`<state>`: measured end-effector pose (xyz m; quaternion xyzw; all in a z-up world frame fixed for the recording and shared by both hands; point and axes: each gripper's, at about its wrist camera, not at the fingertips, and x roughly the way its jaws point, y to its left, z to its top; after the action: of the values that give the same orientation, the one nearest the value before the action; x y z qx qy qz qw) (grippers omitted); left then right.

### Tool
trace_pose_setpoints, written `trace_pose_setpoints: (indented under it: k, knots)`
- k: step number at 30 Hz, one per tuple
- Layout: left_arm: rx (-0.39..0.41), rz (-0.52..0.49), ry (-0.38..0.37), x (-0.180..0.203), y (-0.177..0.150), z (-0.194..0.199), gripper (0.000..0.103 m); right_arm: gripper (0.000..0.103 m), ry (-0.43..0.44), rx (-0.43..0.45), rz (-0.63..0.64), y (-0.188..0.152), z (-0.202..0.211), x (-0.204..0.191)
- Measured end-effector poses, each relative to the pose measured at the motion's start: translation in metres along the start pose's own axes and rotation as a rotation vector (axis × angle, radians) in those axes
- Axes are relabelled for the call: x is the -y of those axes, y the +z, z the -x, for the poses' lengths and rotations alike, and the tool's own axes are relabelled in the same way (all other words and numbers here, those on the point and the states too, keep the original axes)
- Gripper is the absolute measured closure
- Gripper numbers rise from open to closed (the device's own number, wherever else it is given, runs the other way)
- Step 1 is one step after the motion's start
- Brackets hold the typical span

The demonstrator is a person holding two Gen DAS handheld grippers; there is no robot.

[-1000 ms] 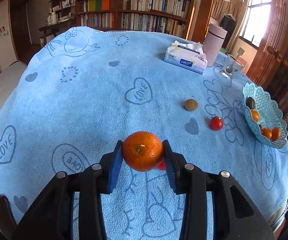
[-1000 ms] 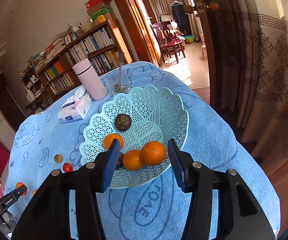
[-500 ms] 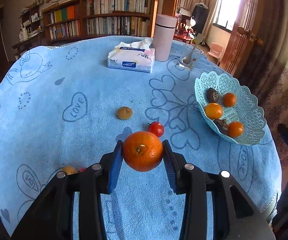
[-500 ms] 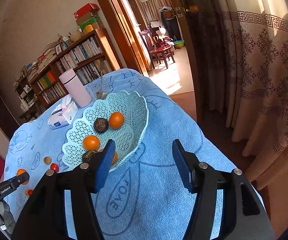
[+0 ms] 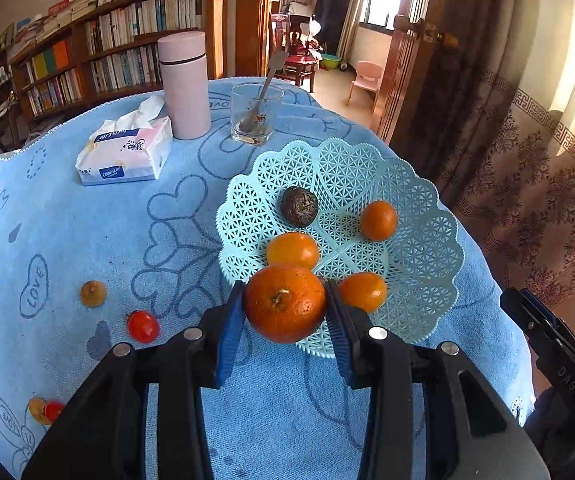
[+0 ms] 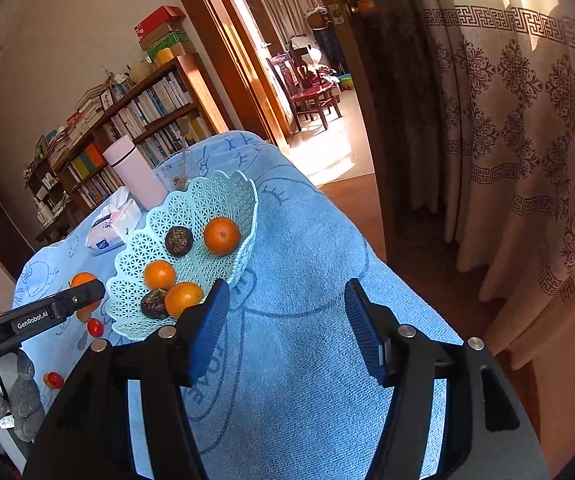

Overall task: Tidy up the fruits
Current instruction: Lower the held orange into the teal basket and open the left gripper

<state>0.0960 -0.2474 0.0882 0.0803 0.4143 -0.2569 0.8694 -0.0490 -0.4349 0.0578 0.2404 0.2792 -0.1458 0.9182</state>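
Observation:
My left gripper (image 5: 285, 312) is shut on a large orange (image 5: 285, 302) and holds it above the near rim of the pale green lattice basket (image 5: 419, 216). The basket holds three small oranges and a dark wrinkled fruit (image 5: 298, 206). On the blue cloth to the left lie a brown fruit (image 5: 93, 293), a red tomato (image 5: 142, 326) and a further small pair (image 5: 43, 410). My right gripper (image 6: 287, 324) is open and empty over the cloth, right of the basket (image 6: 223, 192). The held orange (image 6: 81, 280) shows there too.
A tissue pack (image 5: 127, 156), a pink flask (image 5: 183, 84) and a glass with a spoon (image 5: 253, 114) stand behind the basket. The table's right edge (image 5: 499, 280) drops off close beside the basket. Curtains and a doorway lie beyond.
My left gripper has carried the orange right, from mid-table to the basket's near rim. My right gripper has drawn back from over the basket, to the right.

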Motion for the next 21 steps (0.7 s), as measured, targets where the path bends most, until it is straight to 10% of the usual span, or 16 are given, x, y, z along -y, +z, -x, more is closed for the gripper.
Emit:
trace_pose_setpoints:
  k: [10, 14, 21]
  knots:
    - [-0.034, -0.044, -0.077, 0.032, 0.026, -0.038, 0.062, 0.041, 0.002, -0.007, -0.038, 0.002, 0.0, 0.013]
    - [0.034, -0.068, -0.103, 0.037, 0.032, -0.031, 0.03, 0.041, -0.002, -0.012, -0.046, 0.002, -0.001, 0.015]
    - [0.074, -0.035, -0.052, 0.015, 0.037, -0.014, 0.029, 0.04, -0.001, -0.028, -0.045, -0.001, -0.005, 0.012]
